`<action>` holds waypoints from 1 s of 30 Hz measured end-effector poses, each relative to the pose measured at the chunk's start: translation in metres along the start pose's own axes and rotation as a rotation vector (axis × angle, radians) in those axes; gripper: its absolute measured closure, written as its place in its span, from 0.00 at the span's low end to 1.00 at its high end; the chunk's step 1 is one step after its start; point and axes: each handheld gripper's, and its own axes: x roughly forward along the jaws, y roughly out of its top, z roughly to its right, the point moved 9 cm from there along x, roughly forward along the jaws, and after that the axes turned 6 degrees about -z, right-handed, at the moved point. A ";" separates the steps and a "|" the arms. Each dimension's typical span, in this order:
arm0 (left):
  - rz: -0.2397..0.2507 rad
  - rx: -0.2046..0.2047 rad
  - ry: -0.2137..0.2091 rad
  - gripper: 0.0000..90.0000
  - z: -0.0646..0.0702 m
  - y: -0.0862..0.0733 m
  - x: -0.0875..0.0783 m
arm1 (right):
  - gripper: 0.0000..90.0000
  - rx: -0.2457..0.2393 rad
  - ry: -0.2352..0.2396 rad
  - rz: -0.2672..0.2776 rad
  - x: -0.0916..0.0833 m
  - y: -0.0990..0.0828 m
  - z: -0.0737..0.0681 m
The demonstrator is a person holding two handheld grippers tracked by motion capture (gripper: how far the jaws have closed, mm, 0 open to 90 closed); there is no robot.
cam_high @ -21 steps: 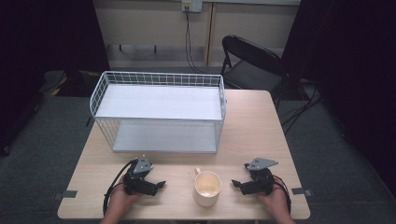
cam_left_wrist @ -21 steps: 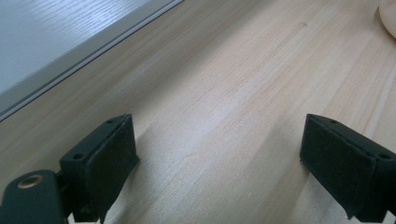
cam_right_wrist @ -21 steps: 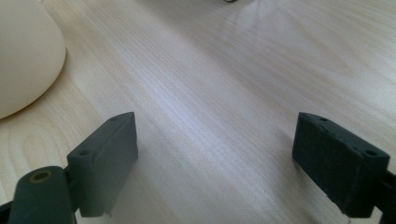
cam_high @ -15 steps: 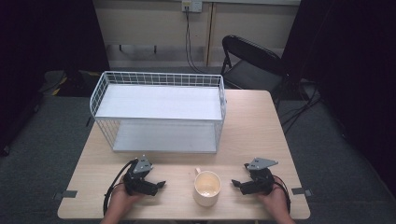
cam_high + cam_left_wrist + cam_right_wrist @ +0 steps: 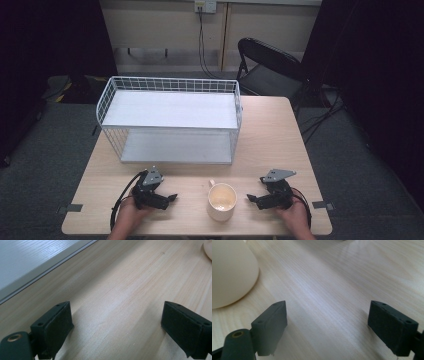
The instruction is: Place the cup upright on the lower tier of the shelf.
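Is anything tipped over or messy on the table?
No, nothing looks wrong. The cream mug stands upright between the left tongs and the right tongs, with no spill around it. The white wire shelf sits straight on the table.

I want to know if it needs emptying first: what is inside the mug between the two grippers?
The mug shows a pale cream inside, seemingly empty; the high view cannot settle whether a thin layer of liquid lies there.
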 end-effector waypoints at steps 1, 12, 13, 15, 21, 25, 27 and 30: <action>0.000 -0.001 0.000 0.11 0.000 0.000 0.000 | 0.17 -0.008 0.002 0.001 -0.001 0.002 -0.001; 0.000 0.000 0.000 0.11 0.000 0.000 0.000 | 0.20 -0.054 0.031 0.028 -0.014 0.021 -0.012; 0.000 0.000 0.000 0.11 0.000 0.000 0.000 | 0.20 -0.048 0.031 0.035 -0.015 0.023 -0.012; 0.000 0.000 0.000 0.11 0.000 0.000 0.000 | 0.22 -0.047 0.042 0.040 -0.017 0.026 -0.013; 0.000 0.000 0.000 0.11 0.000 0.000 0.000 | 0.22 -0.062 0.057 0.045 -0.022 0.034 -0.017; 0.000 0.000 0.000 0.11 0.000 0.000 0.000 | 0.23 -0.067 0.064 0.048 -0.026 0.040 -0.020; 0.000 0.000 0.000 0.11 0.000 0.000 0.000 | 0.23 -0.066 0.072 0.049 -0.027 0.043 -0.022; 0.000 0.000 0.000 0.11 0.000 0.000 0.000 | 0.24 -0.076 0.077 0.045 -0.029 0.045 -0.022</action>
